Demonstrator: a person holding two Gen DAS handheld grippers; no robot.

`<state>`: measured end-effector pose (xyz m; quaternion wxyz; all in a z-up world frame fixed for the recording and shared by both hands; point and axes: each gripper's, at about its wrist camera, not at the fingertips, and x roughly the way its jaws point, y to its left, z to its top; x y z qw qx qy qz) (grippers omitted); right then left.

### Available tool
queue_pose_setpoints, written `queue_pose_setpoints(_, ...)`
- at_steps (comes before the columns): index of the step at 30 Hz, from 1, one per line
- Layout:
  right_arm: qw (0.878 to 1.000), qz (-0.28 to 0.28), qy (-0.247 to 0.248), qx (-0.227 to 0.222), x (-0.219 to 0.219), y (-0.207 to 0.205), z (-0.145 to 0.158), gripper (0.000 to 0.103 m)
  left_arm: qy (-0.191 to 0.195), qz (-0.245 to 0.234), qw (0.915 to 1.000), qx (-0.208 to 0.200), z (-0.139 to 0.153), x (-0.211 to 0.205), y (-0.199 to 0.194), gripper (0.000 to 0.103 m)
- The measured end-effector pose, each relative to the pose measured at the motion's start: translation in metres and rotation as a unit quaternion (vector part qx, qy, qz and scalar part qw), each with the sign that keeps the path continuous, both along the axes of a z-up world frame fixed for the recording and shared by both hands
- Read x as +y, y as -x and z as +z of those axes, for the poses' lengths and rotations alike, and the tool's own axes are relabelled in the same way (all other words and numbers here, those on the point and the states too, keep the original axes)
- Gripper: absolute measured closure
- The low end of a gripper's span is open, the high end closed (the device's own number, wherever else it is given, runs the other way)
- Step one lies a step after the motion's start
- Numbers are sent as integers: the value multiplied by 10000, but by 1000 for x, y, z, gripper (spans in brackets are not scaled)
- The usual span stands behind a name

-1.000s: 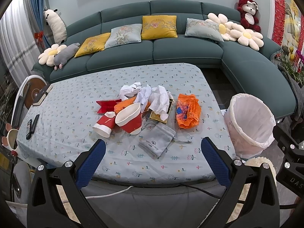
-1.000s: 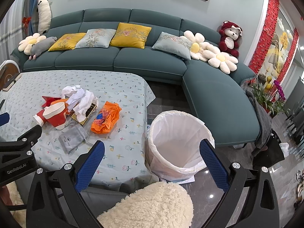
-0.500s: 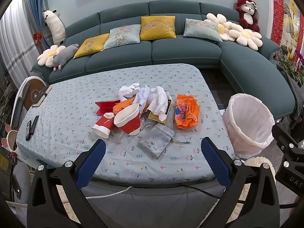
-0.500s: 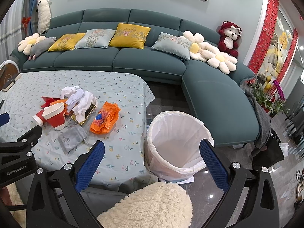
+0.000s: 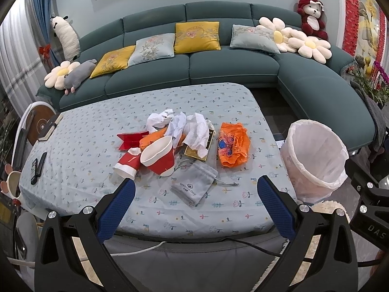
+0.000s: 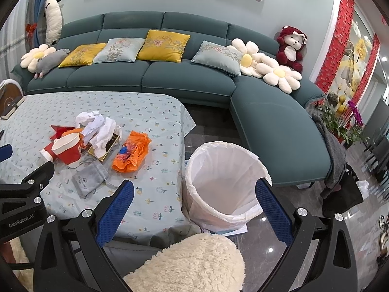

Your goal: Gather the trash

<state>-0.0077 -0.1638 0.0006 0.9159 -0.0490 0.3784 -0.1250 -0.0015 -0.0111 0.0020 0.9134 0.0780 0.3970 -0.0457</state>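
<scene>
Nothing looks collected yet. The bin [image 6: 223, 182], lined with a white bag, is showing a bare inside as far as the right wrist view reaches, and all the trash is sitting in a loose heap near the middle of the surface [image 5: 80, 170].

In that heap, a large red paper cup [image 5: 159, 157] is lying tilted with a smaller red cup [image 5: 126, 166] touching it on the left. Crumpled white tissues [image 5: 180, 126] are draped over a gold-edged box [image 5: 198, 150], an orange plastic bag [image 5: 233, 146] is lying just to the right, and a grey drawstring pouch [image 5: 194, 186] is lying nearest the front edge. A red folded card [image 5: 130, 140] is poking out behind the cups. So every piece is left to go, by my reading.

The left gripper [image 5: 194, 206] is hovering over the near edge with its jaws spread wide and holding nothing. The right gripper [image 6: 194, 209] is likewise spread and holding nothing, aimed between the surface's corner and the bin.

The bin is standing on the floor just beside the right-hand edge, below the top, so a short carry over that edge should do. A remote [image 5: 37, 169] is lying well apart on the left. A fluffy cushion [image 6: 189, 262] is crowding the right gripper from below, while the surface in front of the heap is open.
</scene>
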Motion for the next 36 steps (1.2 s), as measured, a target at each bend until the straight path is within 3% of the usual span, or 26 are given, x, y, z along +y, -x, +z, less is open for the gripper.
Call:
queue_pose_setpoints(8, 10000, -43, 0, 5, -1, -2, -5, 7, 109, -65, 9999, 0, -2, 2, -4, 7)
queue_pose_setpoints(20, 10000, 36, -79, -40, 17, -22, -14, 7, 247, 274, 9993, 61, -18, 31, -23, 7)
queue_pose_setpoints(28, 9994, 205, -274, 18, 44, -51, -32, 7, 206, 721, 9971, 154, -37, 72, -47, 7)
queue_pose_setpoints(36, 9973, 190, -619, 353, 66, -89, -65, 7, 454, 1210, 9893, 677, -69, 130, -84, 7)
